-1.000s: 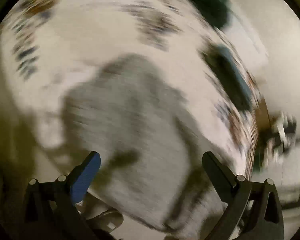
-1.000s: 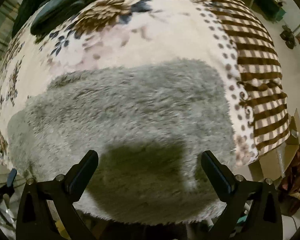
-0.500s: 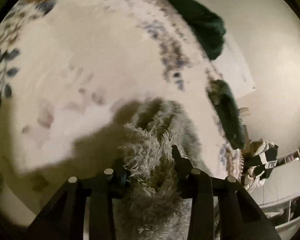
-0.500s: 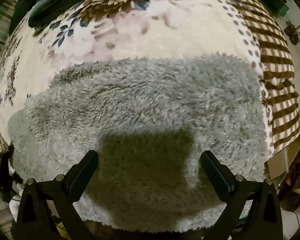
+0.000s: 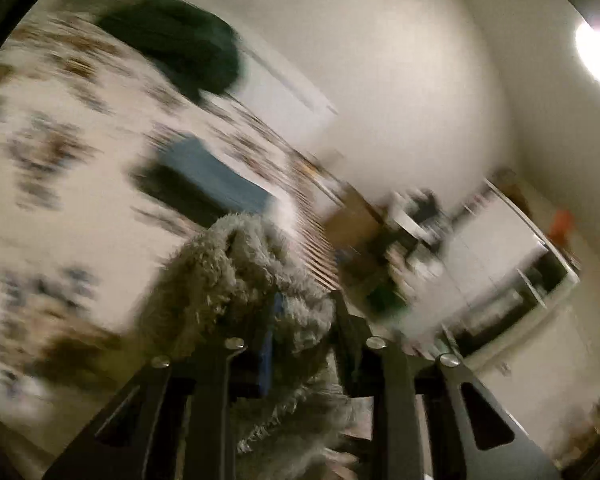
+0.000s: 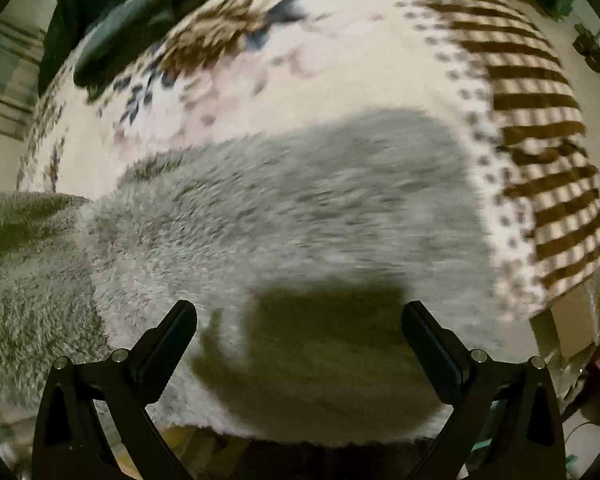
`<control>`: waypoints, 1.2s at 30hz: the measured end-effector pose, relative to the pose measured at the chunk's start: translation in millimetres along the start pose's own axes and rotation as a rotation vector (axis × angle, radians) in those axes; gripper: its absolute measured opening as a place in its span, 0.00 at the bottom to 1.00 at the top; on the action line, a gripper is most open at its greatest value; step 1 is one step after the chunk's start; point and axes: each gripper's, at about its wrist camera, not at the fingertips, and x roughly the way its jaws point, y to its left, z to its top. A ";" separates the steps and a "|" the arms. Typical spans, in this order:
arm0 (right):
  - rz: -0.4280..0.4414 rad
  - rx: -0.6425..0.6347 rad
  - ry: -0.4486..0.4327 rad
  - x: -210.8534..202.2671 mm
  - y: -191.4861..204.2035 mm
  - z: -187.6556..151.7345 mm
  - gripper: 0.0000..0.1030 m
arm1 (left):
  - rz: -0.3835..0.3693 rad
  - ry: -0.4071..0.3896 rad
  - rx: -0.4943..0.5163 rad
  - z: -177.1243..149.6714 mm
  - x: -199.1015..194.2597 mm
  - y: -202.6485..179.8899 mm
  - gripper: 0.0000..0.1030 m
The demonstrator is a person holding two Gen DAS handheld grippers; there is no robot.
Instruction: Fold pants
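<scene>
Left wrist view: pants [image 5: 236,276] are pinched in the left fingers [image 5: 340,320].
Right fingers [image 6: 180,320] are spread above the pants on the bed [image 6: 340,60], likely so a fold can be carried over.

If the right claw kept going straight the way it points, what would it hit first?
Most likely the fuzzy gray pants spread on the floral blanket; the open right claw aims right at them. Depth is hard to judge.

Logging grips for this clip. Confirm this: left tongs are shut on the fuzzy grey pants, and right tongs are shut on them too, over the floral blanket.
Not quite. The right tongs are open, fingers spread above the fuzzy grey pants, as the right wrist view shows. The left tongs are shut on the pants, and the floral blanket lies beneath.
</scene>
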 end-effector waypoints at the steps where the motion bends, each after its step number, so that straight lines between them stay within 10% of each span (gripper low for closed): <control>1: -0.002 0.015 -0.012 -8.3 -13.2 -0.8 1.00 | -0.039 0.034 0.015 -9.1 18.3 -16.7 0.16; 8: -0.051 0.165 -0.060 -54.2 -128.2 -7.6 1.00 | -0.152 0.330 0.101 -82.1 136.6 -87.6 0.16; 11: 0.007 0.188 -0.063 -64.2 -156.3 -5.2 1.00 | 0.002 0.417 0.070 -85.9 144.7 -79.1 0.29; 13: 0.118 0.180 -0.041 -67.0 -156.2 1.5 1.00 | 0.159 0.453 0.075 -84.9 137.1 -61.5 0.79; 20: 0.457 0.088 0.063 -35.4 -60.1 38.1 1.00 | 0.563 0.407 0.022 -58.4 70.4 28.0 0.83; 25: 0.400 0.045 0.209 41.5 -1.7 76.6 1.00 | 0.672 0.376 -0.011 -49.8 40.3 68.4 0.83; 27: 0.440 0.064 0.225 52.7 10.8 78.4 0.74 | 0.685 0.367 -0.030 -44.0 34.4 75.4 0.83; 28: 0.433 0.030 0.197 45.4 18.2 77.1 0.40 | 0.682 0.363 -0.036 -42.6 34.4 79.1 0.83; 36: 0.369 0.089 -0.050 -60.0 -32.4 22.1 0.34 | 0.535 0.397 -0.103 -39.1 71.1 71.0 0.83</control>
